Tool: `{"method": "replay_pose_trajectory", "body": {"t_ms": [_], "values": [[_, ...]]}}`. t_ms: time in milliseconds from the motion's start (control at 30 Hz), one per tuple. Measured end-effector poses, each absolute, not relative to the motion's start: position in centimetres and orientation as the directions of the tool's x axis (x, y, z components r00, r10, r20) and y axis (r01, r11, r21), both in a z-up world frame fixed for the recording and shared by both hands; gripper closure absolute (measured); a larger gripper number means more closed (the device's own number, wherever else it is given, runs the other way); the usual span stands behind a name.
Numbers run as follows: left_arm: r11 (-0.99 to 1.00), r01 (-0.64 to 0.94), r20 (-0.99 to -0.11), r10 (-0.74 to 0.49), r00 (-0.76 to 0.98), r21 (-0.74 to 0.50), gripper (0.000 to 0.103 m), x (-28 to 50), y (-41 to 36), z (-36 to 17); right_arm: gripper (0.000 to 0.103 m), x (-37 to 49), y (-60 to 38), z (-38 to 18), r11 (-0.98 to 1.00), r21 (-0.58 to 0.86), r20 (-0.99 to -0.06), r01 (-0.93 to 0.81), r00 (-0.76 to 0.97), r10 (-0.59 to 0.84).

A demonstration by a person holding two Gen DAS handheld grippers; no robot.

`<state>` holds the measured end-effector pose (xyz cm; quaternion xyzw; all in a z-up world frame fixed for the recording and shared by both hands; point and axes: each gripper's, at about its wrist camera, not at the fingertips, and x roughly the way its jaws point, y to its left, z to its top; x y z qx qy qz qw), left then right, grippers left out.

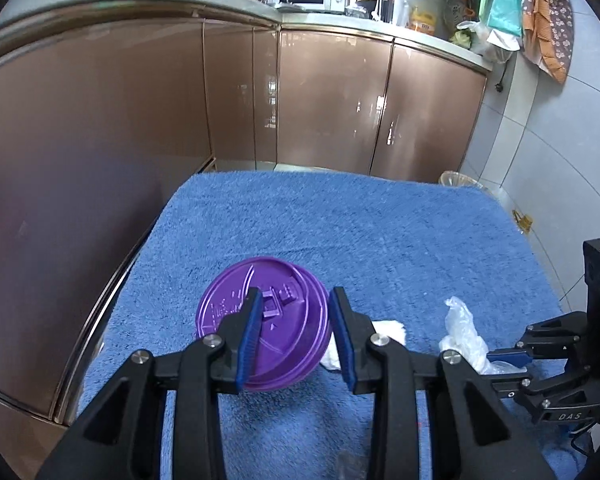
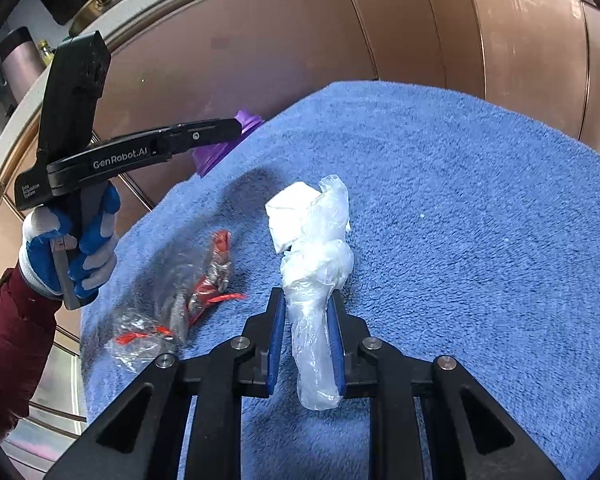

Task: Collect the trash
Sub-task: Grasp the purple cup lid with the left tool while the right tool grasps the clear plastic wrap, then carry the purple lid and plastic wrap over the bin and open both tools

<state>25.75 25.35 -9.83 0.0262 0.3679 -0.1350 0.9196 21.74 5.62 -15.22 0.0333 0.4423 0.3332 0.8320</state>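
Observation:
A purple lidded cup [image 1: 276,332] sits tilted between the blue pads of my left gripper [image 1: 296,294], which is shut on it. In the right wrist view the cup [image 2: 214,158] hangs at the blue towel's far left edge, held by the left gripper [image 2: 236,126]. My right gripper [image 2: 307,294] is shut on a crumpled clear plastic bag [image 2: 318,264], with a white tissue [image 2: 290,212] bunched at the bag's far end. From the left wrist view, the right gripper [image 1: 500,356] is low at the right with the bag [image 1: 462,332] in it.
A blue towel [image 2: 460,200] covers the table. A crumpled clear wrapper with red print [image 2: 180,300] lies on it to the left of my right gripper. Brown cabinet doors [image 1: 332,100] stand behind, and a lined bin [image 1: 454,179] sits beyond the far right corner. A gloved hand [image 2: 72,248] holds the left gripper.

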Motion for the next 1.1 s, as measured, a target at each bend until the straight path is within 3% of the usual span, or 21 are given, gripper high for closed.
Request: {"method": "replay_pose_trajectory", "body": {"t_ms": [267,533,867,1100], "values": [[0.954,0.298,-0.646,-0.245,0.723,-0.029,0.071,23.2,22.3,-5.6,0.082,19.0,1.2,-11.6,0.783,0.351,-0.664,-0.514,0.453,0.595],[0.912,0.411,-0.61,-0.336,0.718,-0.019,0.071,20.9,14.0,-2.1,0.082,15.8,-7.1,-7.8,0.829,0.352,-0.61,-0.434,0.566,0.555],[0.767,0.638,-0.573,-0.554,0.604,-0.07,0.071,20.6,-3.4,0.0,0.082,13.0,-21.6,-8.2,0.927,0.332,-0.602,-0.176,0.717,0.352],[0.629,0.763,-0.601,-0.67,0.436,-0.149,0.071,21.8,-17.5,-2.5,0.082,12.1,-33.2,-10.5,0.952,0.292,-0.651,0.087,0.748,0.131]]}}
